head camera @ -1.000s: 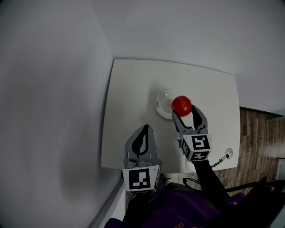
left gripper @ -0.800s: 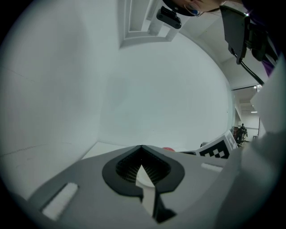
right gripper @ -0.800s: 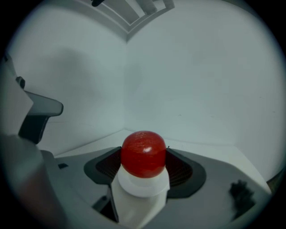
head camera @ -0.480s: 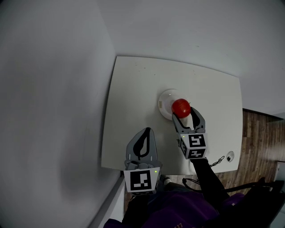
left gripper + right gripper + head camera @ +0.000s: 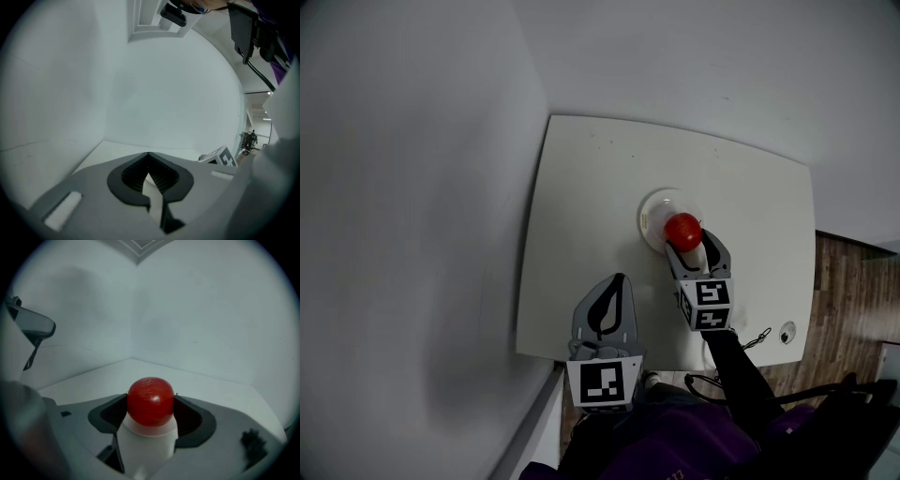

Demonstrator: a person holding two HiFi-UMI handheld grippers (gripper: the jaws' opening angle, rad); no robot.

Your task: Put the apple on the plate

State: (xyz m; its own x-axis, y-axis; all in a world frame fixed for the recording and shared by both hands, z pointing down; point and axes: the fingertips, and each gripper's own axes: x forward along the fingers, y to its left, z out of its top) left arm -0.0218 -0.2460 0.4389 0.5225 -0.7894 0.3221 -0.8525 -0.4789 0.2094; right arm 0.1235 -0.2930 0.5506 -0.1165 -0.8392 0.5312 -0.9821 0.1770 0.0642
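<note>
The red apple (image 5: 682,230) sits between the fingers of my right gripper (image 5: 684,238), which is shut on it. In the head view the apple overlaps the near right part of the small white plate (image 5: 653,209) on the white table (image 5: 581,178); whether it touches the plate I cannot tell. In the right gripper view the apple (image 5: 150,401) fills the gap between the dark pads of the right gripper (image 5: 151,398). My left gripper (image 5: 618,278) hovers near the table's front edge, shut and empty, its jaws meeting at a point in the left gripper view (image 5: 148,153).
A grey wall runs along the table's left and far sides. Wood floor (image 5: 853,281) shows to the right. A small round fitting with a chain (image 5: 785,330) sits at the table's near right corner. The person's dark clothing (image 5: 694,441) fills the bottom.
My right gripper has carried the apple lower and further over the plate. The left gripper has hardly moved.
</note>
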